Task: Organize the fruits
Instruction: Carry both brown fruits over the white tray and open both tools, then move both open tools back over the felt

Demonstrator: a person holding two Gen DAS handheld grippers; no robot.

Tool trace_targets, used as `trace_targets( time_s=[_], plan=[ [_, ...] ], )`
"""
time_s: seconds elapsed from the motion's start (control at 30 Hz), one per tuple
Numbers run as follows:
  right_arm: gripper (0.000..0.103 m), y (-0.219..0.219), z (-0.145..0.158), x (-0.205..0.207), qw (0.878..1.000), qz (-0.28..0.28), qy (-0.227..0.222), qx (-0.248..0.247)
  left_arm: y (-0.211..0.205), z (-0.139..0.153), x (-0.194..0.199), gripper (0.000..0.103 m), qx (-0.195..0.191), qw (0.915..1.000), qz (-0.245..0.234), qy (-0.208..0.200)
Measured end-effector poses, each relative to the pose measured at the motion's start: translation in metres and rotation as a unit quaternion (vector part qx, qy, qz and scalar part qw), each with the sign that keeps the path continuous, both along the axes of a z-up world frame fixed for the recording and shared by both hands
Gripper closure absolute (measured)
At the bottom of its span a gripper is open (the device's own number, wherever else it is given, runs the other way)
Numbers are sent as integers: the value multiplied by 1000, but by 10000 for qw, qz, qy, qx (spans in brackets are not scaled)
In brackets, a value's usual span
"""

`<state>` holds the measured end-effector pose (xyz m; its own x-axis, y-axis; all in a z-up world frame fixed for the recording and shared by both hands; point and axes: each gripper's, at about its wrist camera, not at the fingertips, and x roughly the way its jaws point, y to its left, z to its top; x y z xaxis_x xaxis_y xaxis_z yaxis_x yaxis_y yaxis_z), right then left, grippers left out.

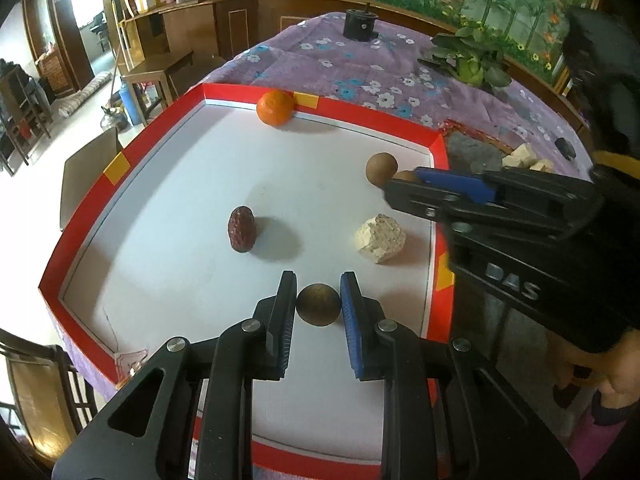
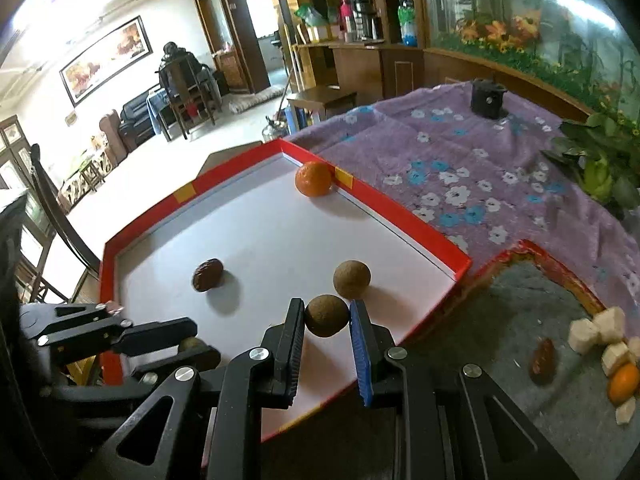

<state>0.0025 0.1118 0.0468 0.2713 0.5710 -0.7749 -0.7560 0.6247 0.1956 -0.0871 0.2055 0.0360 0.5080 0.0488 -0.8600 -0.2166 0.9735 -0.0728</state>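
A red-rimmed white tray [image 1: 120, 160] holds an orange [image 1: 275, 107] at its far wall, a dark red date [image 1: 241, 229], a pale chunk [image 1: 380, 239] and a brown round fruit [image 1: 381, 169]. My left gripper [image 1: 318, 298] is shut on a brown round fruit [image 1: 318, 305] just above the tray floor. My right gripper [image 2: 326, 316] is shut on another brown round fruit [image 2: 327, 315] over the tray's right part, beside the loose brown fruit [image 2: 352, 279]. The right gripper also shows in the left wrist view [image 1: 404, 184].
A grey mat with a red rim [image 2: 520, 248] to the right holds pale chunks [image 2: 596, 330], a date [image 2: 542, 361] and an orange fruit [image 2: 623, 382]. A purple flowered cloth [image 2: 460, 168] covers the table, with a black cylinder [image 2: 486, 98] and a green plant [image 2: 600, 168].
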Motion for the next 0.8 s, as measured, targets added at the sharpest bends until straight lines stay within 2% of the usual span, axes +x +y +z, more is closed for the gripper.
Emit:
trace_targets(
  time_s=[0.13,0.33,0.4,0.47,0.53,0.8],
  plan=[
    [81,12,-11,10,9999,-42,106,-63,-1,-1,1,81,133,9999,63,-8],
    [81,13,-14,9,9999,-72,117,36,4,-3,4,81,49,9997,220,36],
    [81,6,-11,9,9997,-130,168,137,3,-3,4,75,153,9995,253,57],
    [79,-3,-6,8,9992,-226,188,277,2,-3,4,58,189,9994,271,31],
    [79,-11,0,5,9987,-261,170,407,1,-4,3,50,169,9994,290,12],
    [75,-45,15,-13,9976,-493,-56,489,-6,3,1,50,343,9987,385,-44]
  ],
)
